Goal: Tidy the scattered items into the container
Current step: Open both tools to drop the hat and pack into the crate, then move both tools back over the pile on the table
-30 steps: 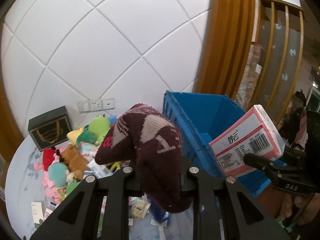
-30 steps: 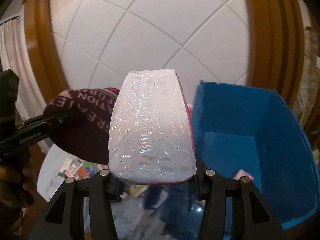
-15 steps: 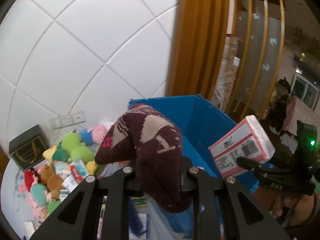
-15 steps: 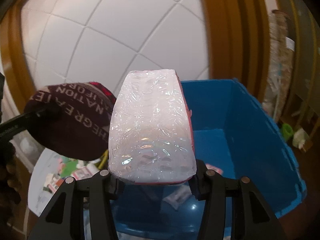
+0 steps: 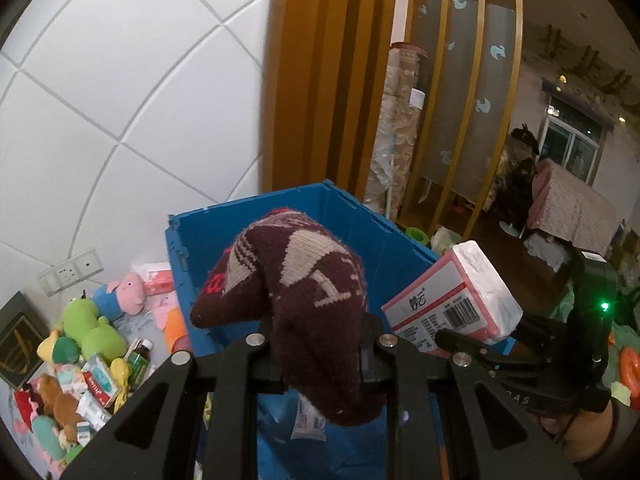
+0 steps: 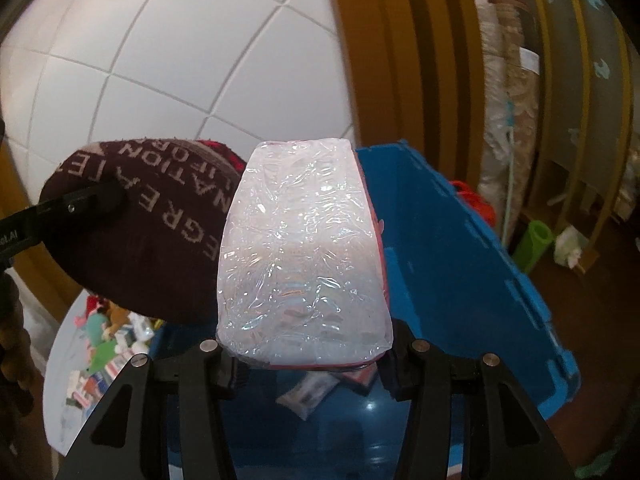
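Observation:
My left gripper (image 5: 322, 354) is shut on a maroon knitted hat (image 5: 304, 296) with beige letters, held above the open blue crate (image 5: 256, 216). My right gripper (image 6: 308, 356) is shut on a pink tissue pack (image 6: 304, 248) wrapped in clear film, also above the blue crate (image 6: 460, 248). The tissue pack (image 5: 452, 300) and right gripper (image 5: 472, 344) show at the right in the left wrist view. The hat (image 6: 152, 224) shows at the left in the right wrist view. A few flat packets (image 6: 308, 396) lie on the crate floor.
Plush toys (image 5: 88, 328), small boxes and a bottle (image 5: 138, 360) lie scattered on the round table left of the crate. A dark gift box (image 5: 16, 340) stands at the far left. White padded wall and wooden columns (image 5: 320, 80) stand behind the crate.
Both grippers have swung right with their items, from beside the crate to over its opening. The crate now fills the middle of both views and the toy pile has slid to the left.

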{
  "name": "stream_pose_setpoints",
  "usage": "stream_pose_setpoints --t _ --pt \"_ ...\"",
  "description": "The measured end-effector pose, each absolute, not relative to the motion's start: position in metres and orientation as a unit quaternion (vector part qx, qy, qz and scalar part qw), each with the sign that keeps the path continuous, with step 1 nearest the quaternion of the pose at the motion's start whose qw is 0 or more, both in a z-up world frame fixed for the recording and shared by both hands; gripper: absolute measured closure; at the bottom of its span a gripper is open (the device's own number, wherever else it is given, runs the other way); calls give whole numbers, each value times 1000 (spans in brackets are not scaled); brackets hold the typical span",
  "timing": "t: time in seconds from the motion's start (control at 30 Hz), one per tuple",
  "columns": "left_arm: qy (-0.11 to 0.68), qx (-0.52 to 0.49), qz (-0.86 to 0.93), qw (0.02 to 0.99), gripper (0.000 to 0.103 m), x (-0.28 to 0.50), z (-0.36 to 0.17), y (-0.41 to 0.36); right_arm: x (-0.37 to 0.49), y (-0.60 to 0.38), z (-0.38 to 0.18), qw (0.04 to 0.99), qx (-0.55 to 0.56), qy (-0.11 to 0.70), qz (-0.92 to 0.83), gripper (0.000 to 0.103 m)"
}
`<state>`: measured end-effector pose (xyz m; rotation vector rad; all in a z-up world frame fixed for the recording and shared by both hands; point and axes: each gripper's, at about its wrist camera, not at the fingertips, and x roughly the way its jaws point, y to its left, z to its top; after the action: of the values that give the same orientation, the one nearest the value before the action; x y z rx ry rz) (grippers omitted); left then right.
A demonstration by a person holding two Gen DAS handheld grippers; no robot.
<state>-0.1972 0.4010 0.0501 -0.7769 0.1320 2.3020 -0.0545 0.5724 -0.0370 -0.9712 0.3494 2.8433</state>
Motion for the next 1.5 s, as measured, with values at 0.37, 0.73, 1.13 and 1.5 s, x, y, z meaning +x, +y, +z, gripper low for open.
stream_pose_setpoints --t 0.37,0.73,1.13,1.5 --pt "46 -299 901 312 3 -219 49 415 -58 605 -32 105 -287 134 943 0" --pt "30 -320 899 296 2 -217 28 377 -68 599 -43 89 -307 139 937 0" --pt "8 -340 908 245 2 -186 2 298 -83 528 -46 16 -314 113 942 0" --pt "-17 -362 916 172 2 -178 -35 177 -98 433 -43 -59 -322 69 943 0"
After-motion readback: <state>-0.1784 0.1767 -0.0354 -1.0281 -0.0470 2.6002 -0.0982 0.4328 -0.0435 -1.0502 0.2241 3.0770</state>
